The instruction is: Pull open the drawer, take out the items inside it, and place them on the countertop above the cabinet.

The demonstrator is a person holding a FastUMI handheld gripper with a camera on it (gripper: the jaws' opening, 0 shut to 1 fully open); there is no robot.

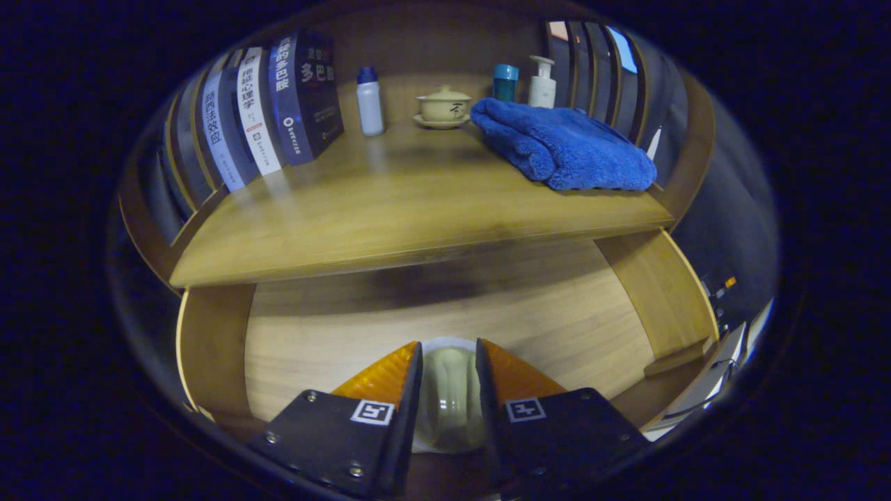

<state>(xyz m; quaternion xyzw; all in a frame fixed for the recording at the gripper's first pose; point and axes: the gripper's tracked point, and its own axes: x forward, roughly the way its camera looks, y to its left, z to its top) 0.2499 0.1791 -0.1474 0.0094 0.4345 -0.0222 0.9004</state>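
My gripper [449,358] is shut on a pale cream ceramic cup [449,396] that sits squeezed between both fingers. It hangs over the open wooden drawer [445,327], whose bare floor spreads out ahead of the fingers. Above and beyond the drawer lies the wooden countertop [390,209]. On it, at the back, stand a cream lidded tea bowl on a saucer [443,106] and a folded blue towel [567,146].
A row of upright books [268,108] stands at the back left of the countertop. A white bottle with a blue cap [369,101], a teal cup [505,81] and a white pump bottle [541,82] line the back. The drawer's side walls [658,292] flank the fingers.
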